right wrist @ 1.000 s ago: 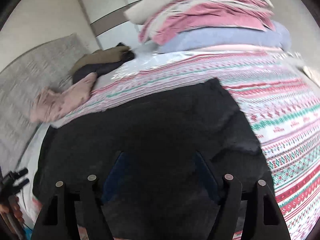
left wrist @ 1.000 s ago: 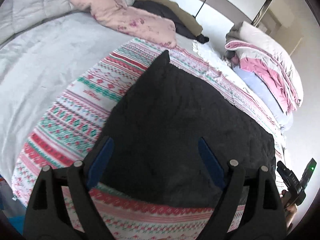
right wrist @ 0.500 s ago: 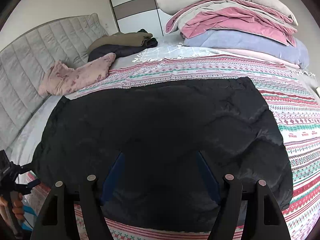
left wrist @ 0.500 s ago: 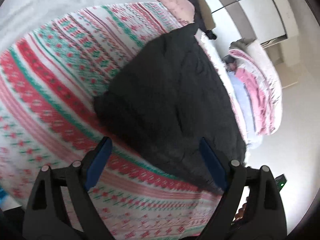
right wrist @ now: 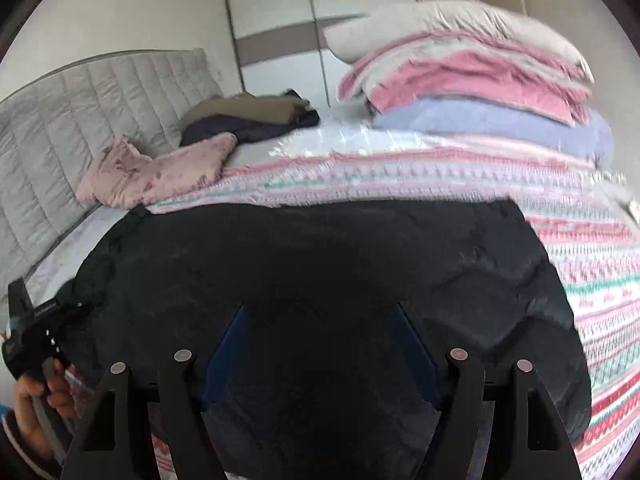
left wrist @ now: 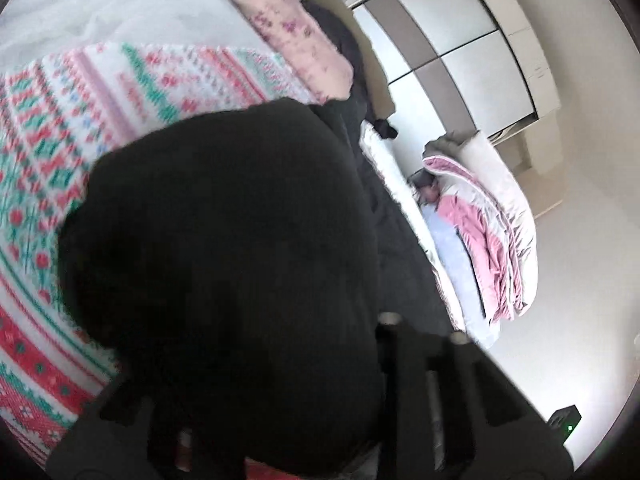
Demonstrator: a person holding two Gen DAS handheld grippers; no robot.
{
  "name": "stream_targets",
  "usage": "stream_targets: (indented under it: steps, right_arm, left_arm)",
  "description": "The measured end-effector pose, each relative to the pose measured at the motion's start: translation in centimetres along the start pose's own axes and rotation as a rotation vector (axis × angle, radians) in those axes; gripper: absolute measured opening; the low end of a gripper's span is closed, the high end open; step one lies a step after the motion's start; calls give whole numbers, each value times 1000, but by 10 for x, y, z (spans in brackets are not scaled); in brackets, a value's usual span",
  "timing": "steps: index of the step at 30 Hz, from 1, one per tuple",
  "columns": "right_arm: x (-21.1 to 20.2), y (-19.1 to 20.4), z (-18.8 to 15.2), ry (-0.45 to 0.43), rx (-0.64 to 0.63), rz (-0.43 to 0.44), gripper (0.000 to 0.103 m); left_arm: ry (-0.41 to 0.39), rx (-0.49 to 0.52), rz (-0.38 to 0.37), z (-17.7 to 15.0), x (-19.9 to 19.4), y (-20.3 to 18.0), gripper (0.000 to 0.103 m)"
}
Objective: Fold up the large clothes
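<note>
Bed [right wrist: 600, 248] carries black jacket [right wrist: 320, 264]; left gripper [left wrist: 280, 420], jaws just closing, grasps its near-edge corner; right gripper [right wrist: 320, 352] released, must grasp next.

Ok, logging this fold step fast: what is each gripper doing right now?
Left gripper: jaws have just been closing, now gripping the black quilted garment's edge.
Right gripper: open above the garment, holding nothing.

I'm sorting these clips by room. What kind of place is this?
Most likely a bedroom: a bed with a padded headboard, a stack of folded duvets, and a tall wardrobe behind.
</note>
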State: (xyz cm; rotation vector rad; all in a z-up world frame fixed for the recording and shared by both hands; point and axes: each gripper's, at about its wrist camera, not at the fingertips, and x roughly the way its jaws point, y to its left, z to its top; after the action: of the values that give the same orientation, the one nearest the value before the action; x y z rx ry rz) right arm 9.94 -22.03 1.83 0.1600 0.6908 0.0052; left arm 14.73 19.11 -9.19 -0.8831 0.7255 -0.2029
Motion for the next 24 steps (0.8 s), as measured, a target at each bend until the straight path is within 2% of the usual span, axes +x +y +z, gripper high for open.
stream_targets:
  steps: [1, 3, 5, 7, 9, 12, 14, 16, 20, 23, 24]
  right_arm:
    - [-2, 4, 1, -19, -9, 13, 74]
    - [-4, 10, 5, -42, -11, 50, 72]
    - [-4, 18, 8, -50, -8, 102, 66]
    - [-2, 28, 11, -50, -11, 142, 52]
    - [3, 41, 12, -34, -28, 177, 43]
    - [19, 65, 8, 22, -42, 250, 33]
    - [32, 83, 4, 70, -40, 323, 30]
    - [50, 110, -1, 127, -59, 390, 29]
    - [89, 152, -12, 236, -70, 461, 25]
    - [120, 169, -17, 325, -23, 558, 24]
    - [126, 173, -19, 333, -24, 566, 23]
  left_arm:
    - [-21, 23, 4, 2, -5, -9, 17]
    - [-60, 79, 4, 5, -17, -25, 15]
    - [-104, 146, -2, 8, -35, -41, 14]
    - [-147, 214, 1, 11, -51, -54, 14]
    - [-208, 287, 10, 15, -73, -66, 14]
    - [-260, 354, 26, 23, -97, -74, 14]
    - [-276, 372, 21, 28, -109, -76, 14]
    - [-293, 381, -5, 32, -121, -77, 14]
    - [-307, 411, -82, 31, -127, -90, 14]
    - [-288, 430, -137, 25, -120, -105, 14]
    - [-266, 436, -152, 22, -112, -111, 14]
